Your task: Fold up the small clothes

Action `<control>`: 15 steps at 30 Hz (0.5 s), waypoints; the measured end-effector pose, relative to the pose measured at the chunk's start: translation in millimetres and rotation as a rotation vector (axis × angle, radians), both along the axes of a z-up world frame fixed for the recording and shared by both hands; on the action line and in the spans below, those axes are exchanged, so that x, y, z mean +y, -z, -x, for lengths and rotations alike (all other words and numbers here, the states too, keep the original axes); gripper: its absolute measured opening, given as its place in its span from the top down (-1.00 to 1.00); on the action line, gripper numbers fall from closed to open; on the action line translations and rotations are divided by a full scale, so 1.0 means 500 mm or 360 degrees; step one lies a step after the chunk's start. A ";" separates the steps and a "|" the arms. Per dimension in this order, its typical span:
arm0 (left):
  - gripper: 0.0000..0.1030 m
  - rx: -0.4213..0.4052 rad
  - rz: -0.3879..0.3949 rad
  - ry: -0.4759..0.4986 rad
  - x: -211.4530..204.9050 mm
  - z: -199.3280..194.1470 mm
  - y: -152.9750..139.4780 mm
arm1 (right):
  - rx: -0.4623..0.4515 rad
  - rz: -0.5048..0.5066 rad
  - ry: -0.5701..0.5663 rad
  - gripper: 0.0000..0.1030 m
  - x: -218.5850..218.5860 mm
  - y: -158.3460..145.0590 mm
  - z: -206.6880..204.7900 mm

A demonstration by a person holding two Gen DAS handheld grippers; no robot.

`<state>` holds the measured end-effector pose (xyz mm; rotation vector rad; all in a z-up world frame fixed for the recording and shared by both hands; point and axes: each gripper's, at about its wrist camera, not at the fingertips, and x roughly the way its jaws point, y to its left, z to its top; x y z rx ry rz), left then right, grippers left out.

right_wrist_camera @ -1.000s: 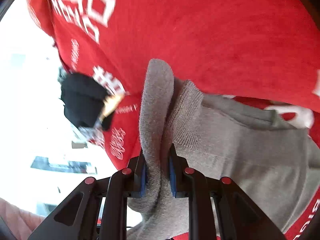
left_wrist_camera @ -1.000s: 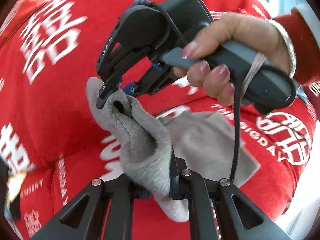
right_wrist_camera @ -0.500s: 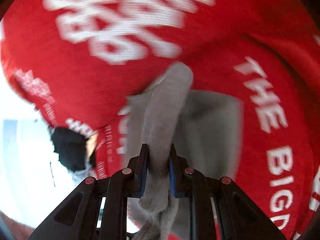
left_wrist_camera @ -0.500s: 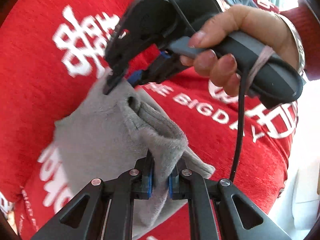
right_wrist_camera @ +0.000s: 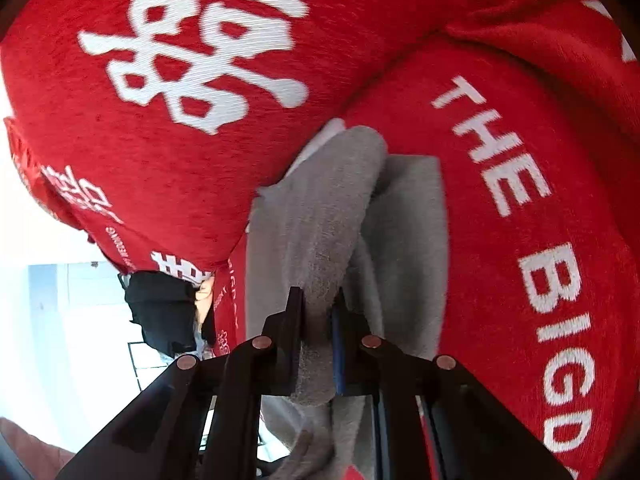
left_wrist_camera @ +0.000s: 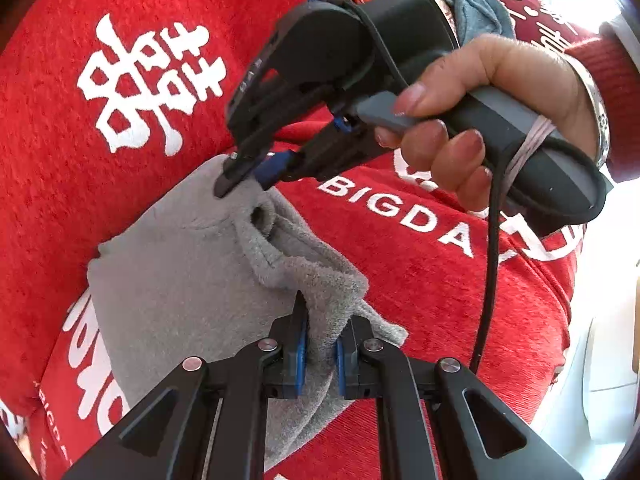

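Claws point(left_wrist_camera: 320, 344) on sock point(left_wrist_camera: 192, 272), red cushion point(left_wrist_camera: 432, 264)

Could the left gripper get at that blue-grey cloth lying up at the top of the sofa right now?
Probably not: the left gripper is shut on the grey garment, and the right gripper and hand sit before the blue-grey cloth.

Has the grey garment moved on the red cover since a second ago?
Yes. The grey garment, pinched by both grippers, has come down from hanging bunched to lying spread on the red cover, beside its white lettering.
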<state>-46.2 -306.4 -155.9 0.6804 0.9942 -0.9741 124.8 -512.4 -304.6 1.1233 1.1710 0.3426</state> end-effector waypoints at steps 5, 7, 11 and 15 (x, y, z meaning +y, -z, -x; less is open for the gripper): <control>0.77 0.0043 -0.0034 0.0028 0.003 0.019 0.033 | 0.0151 0.0263 -0.0041 0.74 0.000 0.035 0.017; 0.77 0.0072 -0.0050 0.0035 0.005 0.026 0.047 | 0.0189 0.0297 -0.0028 0.74 0.003 0.056 0.028; 0.76 0.0117 -0.0024 -0.0012 0.017 0.025 0.036 | 0.0180 0.0400 -0.0033 0.74 0.019 0.033 0.032; -0.06 0.0164 -0.0059 -0.0089 0.029 0.011 0.019 | 0.0235 0.0545 -0.0069 0.39 0.029 0.003 0.033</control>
